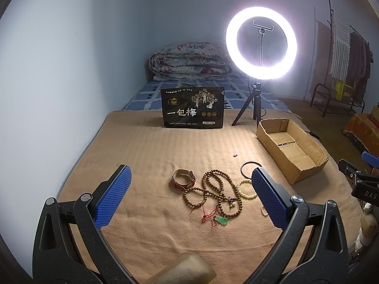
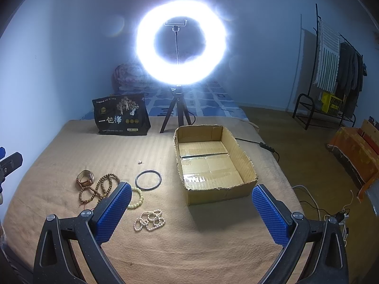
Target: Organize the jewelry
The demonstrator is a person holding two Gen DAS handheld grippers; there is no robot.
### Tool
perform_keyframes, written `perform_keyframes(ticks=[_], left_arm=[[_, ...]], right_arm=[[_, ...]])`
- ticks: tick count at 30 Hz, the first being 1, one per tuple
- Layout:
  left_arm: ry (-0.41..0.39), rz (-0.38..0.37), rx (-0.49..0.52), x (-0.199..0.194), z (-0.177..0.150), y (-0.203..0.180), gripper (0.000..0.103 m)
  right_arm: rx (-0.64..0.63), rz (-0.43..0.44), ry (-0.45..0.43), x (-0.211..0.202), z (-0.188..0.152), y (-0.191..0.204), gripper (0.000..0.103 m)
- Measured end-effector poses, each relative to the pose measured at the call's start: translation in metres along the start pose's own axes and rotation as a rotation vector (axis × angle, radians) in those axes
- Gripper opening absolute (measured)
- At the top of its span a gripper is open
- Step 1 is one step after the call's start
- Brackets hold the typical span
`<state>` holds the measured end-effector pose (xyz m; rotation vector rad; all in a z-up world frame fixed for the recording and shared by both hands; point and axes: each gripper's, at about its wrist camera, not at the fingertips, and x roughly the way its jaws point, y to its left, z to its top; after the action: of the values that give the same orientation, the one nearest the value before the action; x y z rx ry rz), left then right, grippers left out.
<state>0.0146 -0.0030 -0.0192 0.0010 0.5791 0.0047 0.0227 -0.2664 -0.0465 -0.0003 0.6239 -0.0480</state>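
Jewelry lies on a tan blanket (image 1: 146,156): a watch (image 1: 183,179), a long brown bead necklace (image 1: 216,193), a green jade pendant on red cord (image 1: 222,220), a pale bead bracelet (image 1: 246,188), a dark bangle (image 2: 148,179), a pearl strand (image 2: 149,220) and a tiny earring (image 2: 141,162). An open, empty cardboard box (image 2: 246,163) sits to the right. My left gripper (image 1: 189,195) is open above the beads. My right gripper (image 2: 191,209) is open and empty in front of the box.
A black snack bag (image 1: 193,107) stands at the blanket's far edge beside a lit ring light on a tripod (image 1: 260,43). A folded quilt (image 1: 189,62) lies behind. A clothes rack (image 2: 331,71) and cables (image 2: 308,198) are on the floor to the right.
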Motion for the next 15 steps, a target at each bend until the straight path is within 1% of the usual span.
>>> perform_keyframes(ticks=[9, 13, 15], left_arm=[[0.033, 0.003, -0.004, 0.016, 0.000, 0.004, 0.103], [0.061, -0.002, -0.019, 0.027, -0.001, 0.008, 0.103], [0.067, 0.001, -0.013, 0.033, -0.002, 0.009, 0.103]], right_arm=[[-0.001, 0.014, 0.023, 0.011, -0.001, 0.001, 0.103], [-0.013, 0.018, 0.039, 0.019, -0.003, 0.005, 0.103], [-0.015, 0.032, 0.048, 0.025, -0.004, 0.005, 0.103]])
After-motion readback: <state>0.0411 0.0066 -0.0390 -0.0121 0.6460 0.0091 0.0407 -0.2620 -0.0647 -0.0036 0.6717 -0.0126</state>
